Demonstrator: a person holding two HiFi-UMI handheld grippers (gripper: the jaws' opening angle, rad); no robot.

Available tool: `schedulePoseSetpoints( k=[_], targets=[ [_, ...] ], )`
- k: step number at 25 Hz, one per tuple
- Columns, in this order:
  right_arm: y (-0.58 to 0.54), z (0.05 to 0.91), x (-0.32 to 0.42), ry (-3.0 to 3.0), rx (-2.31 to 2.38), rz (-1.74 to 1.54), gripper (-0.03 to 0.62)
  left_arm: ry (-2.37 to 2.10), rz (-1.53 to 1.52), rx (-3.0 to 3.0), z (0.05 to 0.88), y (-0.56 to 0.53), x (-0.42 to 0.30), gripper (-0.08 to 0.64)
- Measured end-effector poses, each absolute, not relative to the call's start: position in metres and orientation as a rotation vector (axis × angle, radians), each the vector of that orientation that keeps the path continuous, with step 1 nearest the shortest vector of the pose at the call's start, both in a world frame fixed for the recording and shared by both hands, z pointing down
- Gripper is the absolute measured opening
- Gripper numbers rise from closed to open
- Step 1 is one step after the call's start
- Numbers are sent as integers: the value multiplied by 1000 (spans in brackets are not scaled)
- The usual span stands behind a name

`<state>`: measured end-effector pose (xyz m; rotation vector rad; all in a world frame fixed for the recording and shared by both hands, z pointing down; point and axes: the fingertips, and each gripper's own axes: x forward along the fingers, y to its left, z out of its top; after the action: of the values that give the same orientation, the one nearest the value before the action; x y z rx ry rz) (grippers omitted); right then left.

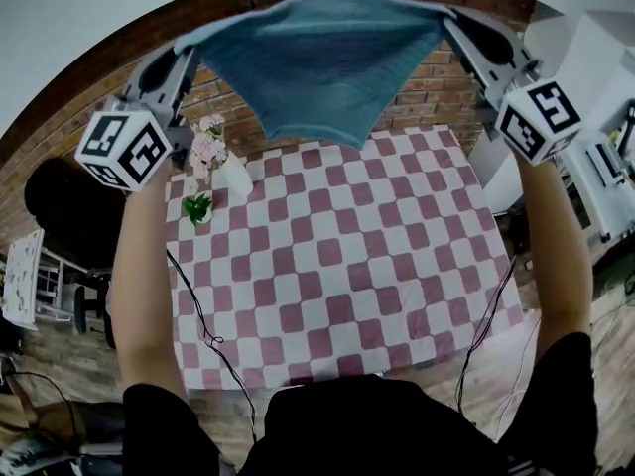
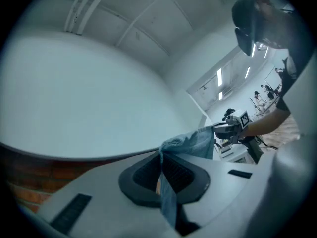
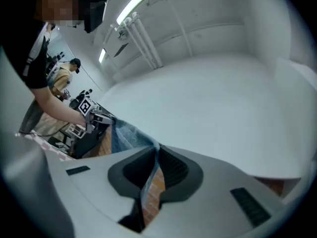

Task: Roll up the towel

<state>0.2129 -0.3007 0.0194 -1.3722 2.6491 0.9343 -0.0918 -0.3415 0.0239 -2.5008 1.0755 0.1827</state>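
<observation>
A blue towel point(image 1: 317, 62) hangs in the air above the far end of the table, stretched between both grippers and sagging in a point at the middle. My left gripper point(image 1: 189, 50) is shut on its left top corner; in the left gripper view the cloth point(image 2: 190, 143) runs pinched between the dark pads point(image 2: 143, 175). My right gripper point(image 1: 446, 16) is shut on the right top corner, and in the right gripper view the towel point(image 3: 126, 135) passes between its pads point(image 3: 173, 170). Both grippers are held high, pointing slightly upward.
Below lies a table with a pink and white checked cloth point(image 1: 337, 266). A white vase of pink flowers point(image 1: 220, 162) and a small green plant point(image 1: 196, 207) stand at its far left. A brick wall point(image 1: 427, 77) is behind. White furniture point(image 1: 595, 167) stands at the right.
</observation>
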Motion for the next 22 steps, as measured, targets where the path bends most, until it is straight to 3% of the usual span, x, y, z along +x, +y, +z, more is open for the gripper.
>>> schedulePoseSetpoints(
  k=[10, 16, 22],
  targets=[
    [-155, 270, 177, 2919, -1225, 424, 32, 1077, -104, -2769, 280, -183, -126, 6],
    [-73, 351, 177, 2886, -1341, 57, 32, 984, -263, -2908, 368, -97, -127, 6],
    [-18, 398, 164, 2912, -1432, -74, 32, 1001, -358, -3007, 431, -47, -142, 6]
  ],
)
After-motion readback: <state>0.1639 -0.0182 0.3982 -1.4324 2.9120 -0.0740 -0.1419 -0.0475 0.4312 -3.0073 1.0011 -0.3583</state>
